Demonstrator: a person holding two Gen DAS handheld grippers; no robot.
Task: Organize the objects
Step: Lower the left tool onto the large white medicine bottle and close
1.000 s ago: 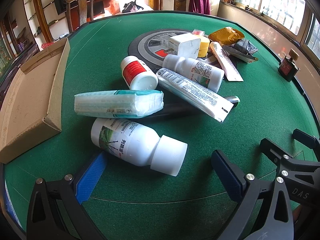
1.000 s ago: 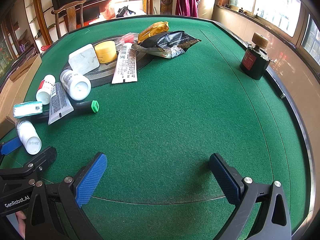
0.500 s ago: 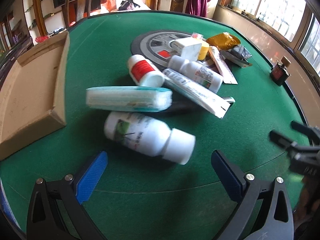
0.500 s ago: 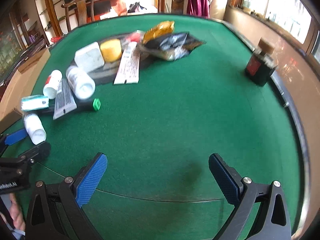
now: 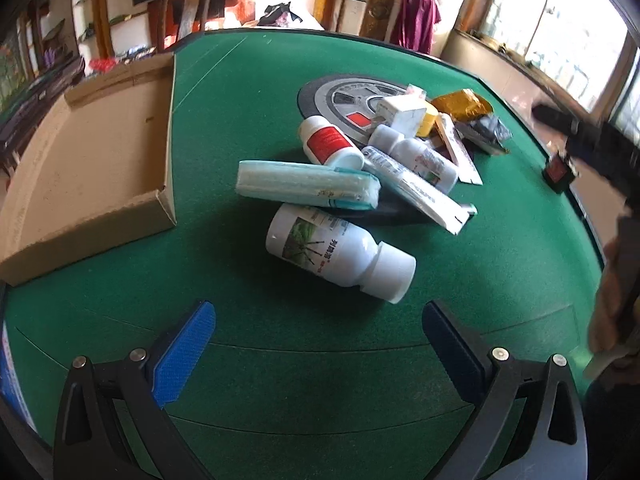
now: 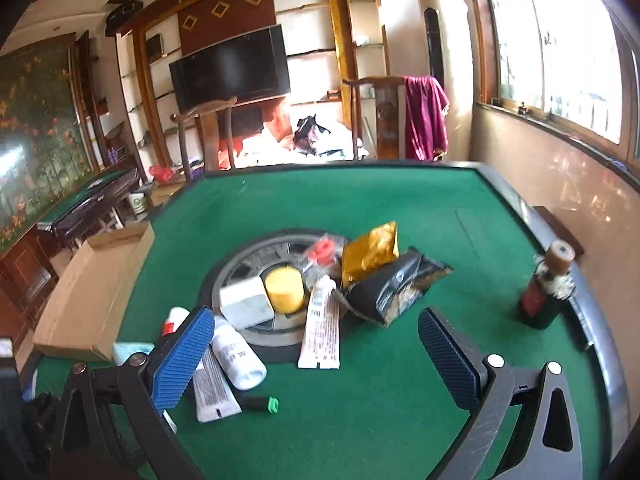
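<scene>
Left wrist view: left gripper [image 5: 319, 344] fingers spread wide, holding nothing, white bottle [image 5: 339, 253] lying on the green tabletop [image 5: 248, 120] just ahead between them. Right wrist view: right gripper [image 6: 314, 350] also spread, pile of stuff ahead, white tube [image 6: 321, 328] between the fingers.

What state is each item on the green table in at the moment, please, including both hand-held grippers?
Left hand-held gripper: open, empty.
Right hand-held gripper: open, empty.
Cardboard box: open-topped, nothing visible inside.
Large white bottle: capped, lying on its side.
Red-label bottle: lying on its side.
Tissue pack: lying flat, leaning on the pile.
White tube: lying across the pile.
Dark bottle: upright, corked.
</scene>
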